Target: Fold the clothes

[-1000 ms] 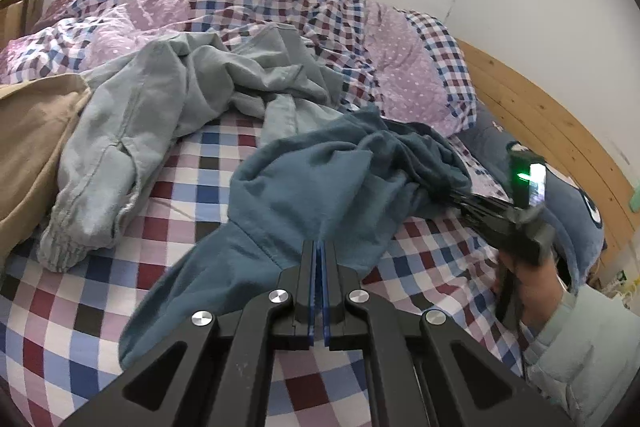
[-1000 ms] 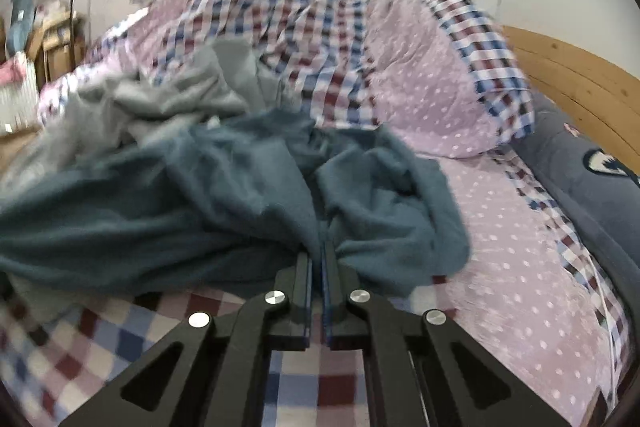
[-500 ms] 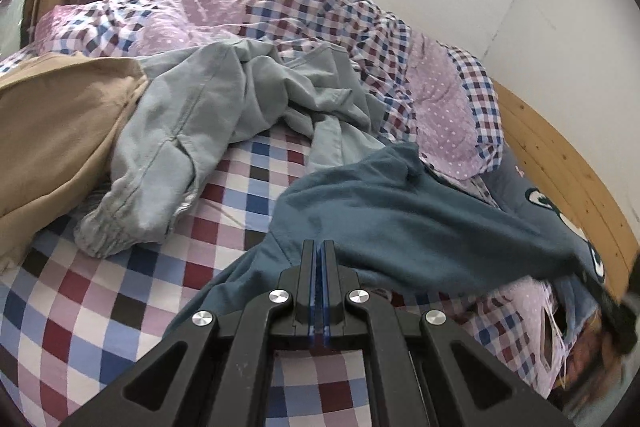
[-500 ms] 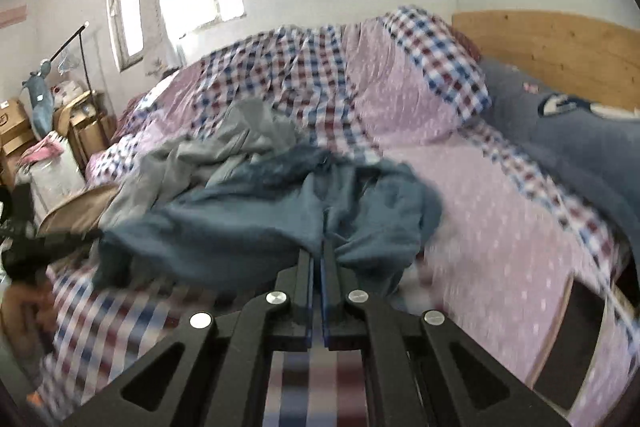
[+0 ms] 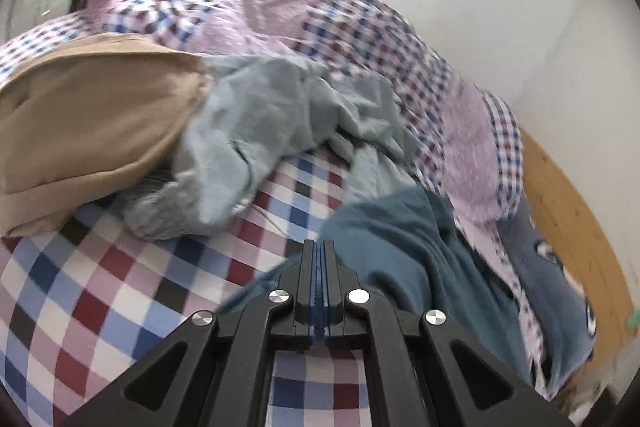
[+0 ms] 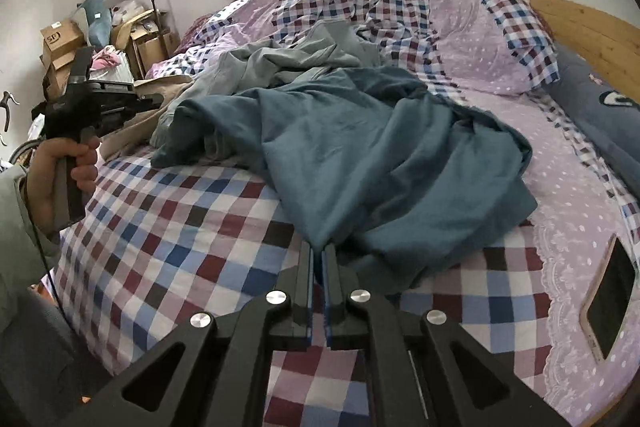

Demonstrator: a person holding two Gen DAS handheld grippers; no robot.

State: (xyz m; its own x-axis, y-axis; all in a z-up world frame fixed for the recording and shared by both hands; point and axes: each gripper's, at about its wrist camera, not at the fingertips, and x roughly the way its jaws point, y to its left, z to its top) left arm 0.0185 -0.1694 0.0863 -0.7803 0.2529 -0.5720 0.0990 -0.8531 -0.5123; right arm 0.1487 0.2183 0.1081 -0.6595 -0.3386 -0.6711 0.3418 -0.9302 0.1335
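teal garment lies spread but rumpled across the middle of the bed, one end reaching toward the left gripper, the other toward the right gripper — stretched between the two, it seems, so that it can be laid flat before any fold is made.

left gripper is clenched, pads pressed together, and the teal cloth runs right up to and under its tips; i judge that it pinches an edge there, though the contact itself is hidden by the fingers. in the right wrist view the same tool shows at far left, gripped by a hand at the bedside, well apart from the right one — that spacing would keep the cloth taut.

right gripper's jaws are just parting, a narrow slit between the blue pads. the near hem of the garment sits at its tips; nothing is plainly caught between them, so it looks like a let-go, the corner dropped on the checked sheet.

behind, a grey garment lies bunched beside a tan one, probably waiting their turn. a phone rests near the right edge, clear of the work.

folding proper is not yet begun — creases need smoothing first.
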